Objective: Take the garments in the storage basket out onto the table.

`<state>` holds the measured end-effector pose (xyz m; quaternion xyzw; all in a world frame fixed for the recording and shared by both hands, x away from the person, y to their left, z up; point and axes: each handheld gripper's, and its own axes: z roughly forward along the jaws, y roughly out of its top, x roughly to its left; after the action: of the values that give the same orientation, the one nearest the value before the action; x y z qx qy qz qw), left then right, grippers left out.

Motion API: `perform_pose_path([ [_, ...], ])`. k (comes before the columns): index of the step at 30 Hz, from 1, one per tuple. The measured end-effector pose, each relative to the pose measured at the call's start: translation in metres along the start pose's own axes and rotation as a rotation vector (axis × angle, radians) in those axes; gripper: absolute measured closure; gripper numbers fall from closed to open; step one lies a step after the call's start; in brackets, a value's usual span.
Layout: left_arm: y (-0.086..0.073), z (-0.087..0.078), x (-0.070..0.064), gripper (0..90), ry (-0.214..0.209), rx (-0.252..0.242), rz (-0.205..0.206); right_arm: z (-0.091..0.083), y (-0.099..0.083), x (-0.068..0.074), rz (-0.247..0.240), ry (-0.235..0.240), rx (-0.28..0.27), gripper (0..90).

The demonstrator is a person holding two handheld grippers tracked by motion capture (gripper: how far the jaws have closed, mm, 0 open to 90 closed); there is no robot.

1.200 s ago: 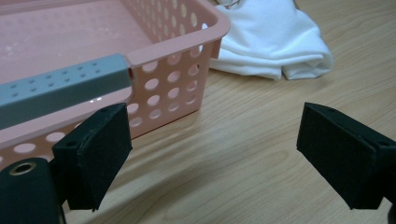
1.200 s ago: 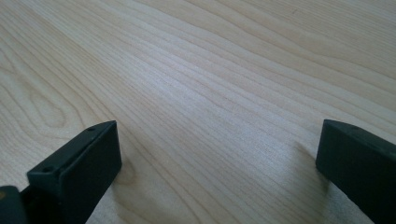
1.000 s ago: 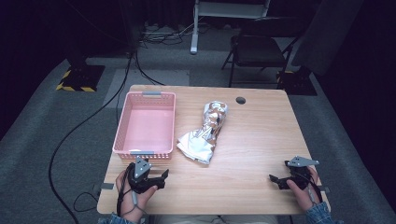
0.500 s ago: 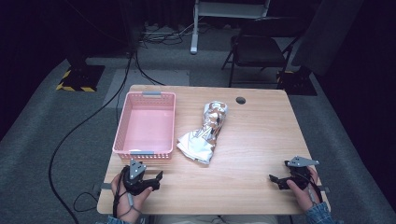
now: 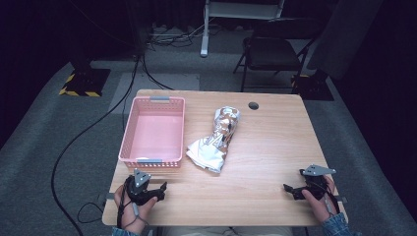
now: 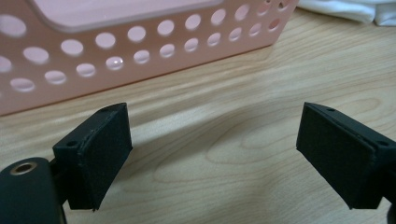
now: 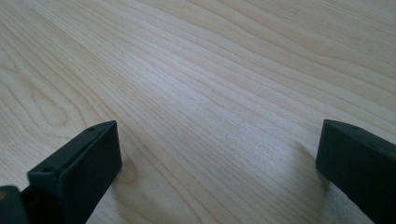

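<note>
A pink perforated basket (image 5: 153, 132) stands on the left half of the wooden table (image 5: 265, 147), and its near wall (image 6: 116, 51) fills the top of the left gripper view. A crumpled silver foil-like garment (image 5: 216, 140) lies beside it at the table's middle; a pale edge of it (image 6: 355, 9) peeks in at the top right of the left gripper view. My left gripper (image 5: 156, 191) rests near the front left edge, just in front of the basket, open and empty (image 6: 215, 154). My right gripper (image 5: 290, 189) sits at the front right, open over bare wood (image 7: 217, 163).
A round cable hole (image 5: 253, 105) is near the table's far edge. Behind the table stand a dark folding chair (image 5: 273, 49) and a white frame leg (image 5: 204, 29). Cables (image 5: 98, 123) run over the grey floor at the left.
My left gripper has drawn back a little toward the front left corner of the table. The right gripper has stayed put.
</note>
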<state>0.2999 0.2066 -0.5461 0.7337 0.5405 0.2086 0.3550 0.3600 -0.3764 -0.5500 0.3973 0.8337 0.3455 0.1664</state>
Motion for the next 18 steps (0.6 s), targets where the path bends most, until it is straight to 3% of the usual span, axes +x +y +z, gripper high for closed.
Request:
perform_pose_path([
  [5, -0.0028, 0.0029, 0.0013, 9.0, 0.007, 0.056, 0.013, 0.0000, 0.0000, 0.0000, -0.001, 0.001, 0.000, 0.0],
  [9, -0.0025, 0.0034, 0.0011, 7.5, 0.014, 0.062, 0.020, 0.0000, 0.0000, 0.0001, -0.001, 0.001, 0.000, 0.0],
  [11, -0.0021, 0.0057, 0.0010, 1.8, 0.048, 0.094, 0.036, 0.0000, 0.0000, 0.0001, -0.001, 0.001, 0.000, 0.0],
  [18, -0.0011, 0.0068, 0.0011, 0.0, 0.060, 0.096, 0.027, 0.0000, 0.0000, 0.0001, -0.001, 0.000, 0.000, 0.0],
])
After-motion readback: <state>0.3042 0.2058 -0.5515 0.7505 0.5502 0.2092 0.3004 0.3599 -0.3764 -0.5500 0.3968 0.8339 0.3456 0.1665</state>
